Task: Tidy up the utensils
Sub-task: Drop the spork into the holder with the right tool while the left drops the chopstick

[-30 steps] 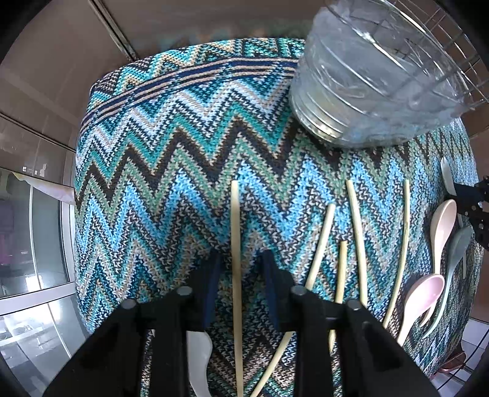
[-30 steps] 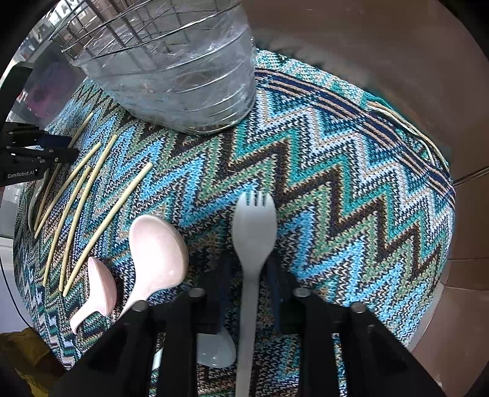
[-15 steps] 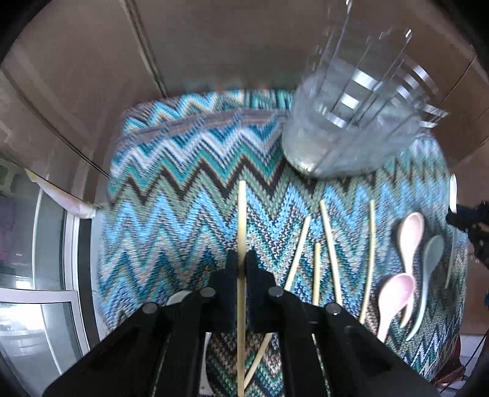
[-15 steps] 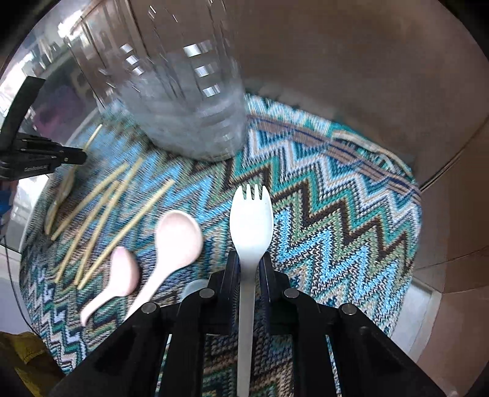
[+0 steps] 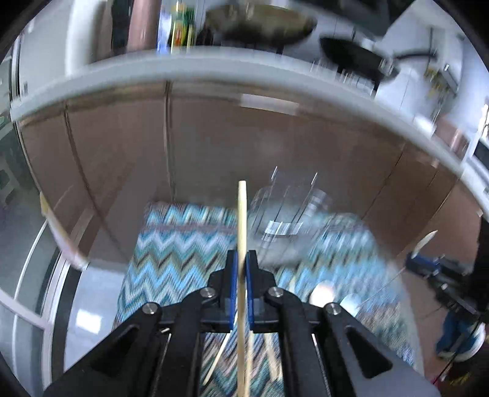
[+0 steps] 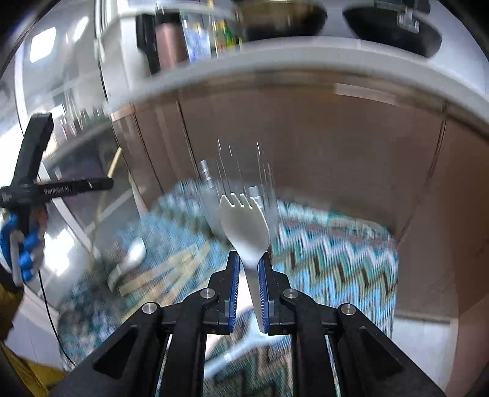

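Observation:
My left gripper is shut on a pale wooden chopstick, held high above the zigzag-patterned cloth. The stick's tip points toward the clear wire-framed holder, which is blurred. My right gripper is shut on the handle of a white spork, its tines up in front of the same holder. Down on the cloth lie more chopsticks and a pale spoon, smeared by motion. In the right wrist view the left gripper shows at the left with a blue-gloved hand.
Brown cabinet fronts rise behind the cloth under a white counter edge. Pans and bottles stand on the counter. A person's leg and shoe are at the right in the left wrist view.
Both grippers closed on their utensils and lifted them off the cloth, tilting up so the counter now shows. The holder and cloth have dropped lower and farther in both views.

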Demonstrator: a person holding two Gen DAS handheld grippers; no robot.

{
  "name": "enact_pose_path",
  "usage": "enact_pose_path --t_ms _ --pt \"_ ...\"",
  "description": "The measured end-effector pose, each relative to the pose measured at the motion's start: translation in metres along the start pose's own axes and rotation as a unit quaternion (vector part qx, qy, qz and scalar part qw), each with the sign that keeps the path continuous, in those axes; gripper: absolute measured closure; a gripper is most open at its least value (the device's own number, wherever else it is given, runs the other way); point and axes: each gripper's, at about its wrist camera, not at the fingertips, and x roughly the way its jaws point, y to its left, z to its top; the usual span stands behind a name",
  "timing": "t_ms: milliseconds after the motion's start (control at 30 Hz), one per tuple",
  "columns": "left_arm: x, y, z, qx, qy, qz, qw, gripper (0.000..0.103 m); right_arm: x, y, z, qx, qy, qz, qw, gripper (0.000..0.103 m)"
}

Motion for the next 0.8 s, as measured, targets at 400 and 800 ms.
enact_pose_path --t_ms 400,800 --pt "0.018 -0.021 0.099 -0.102 -0.179 -0.056 0.9769 0.098 0.016 0.008 0.101 0.031 -0.162 0.025 0.986 0.091" --pt "0.133 -0.033 0.076 -0.087 -0.213 0.029 0.9728 0.098 0.097 -0.003 0.092 0.047 -0.192 -0.047 0.979 0.091"
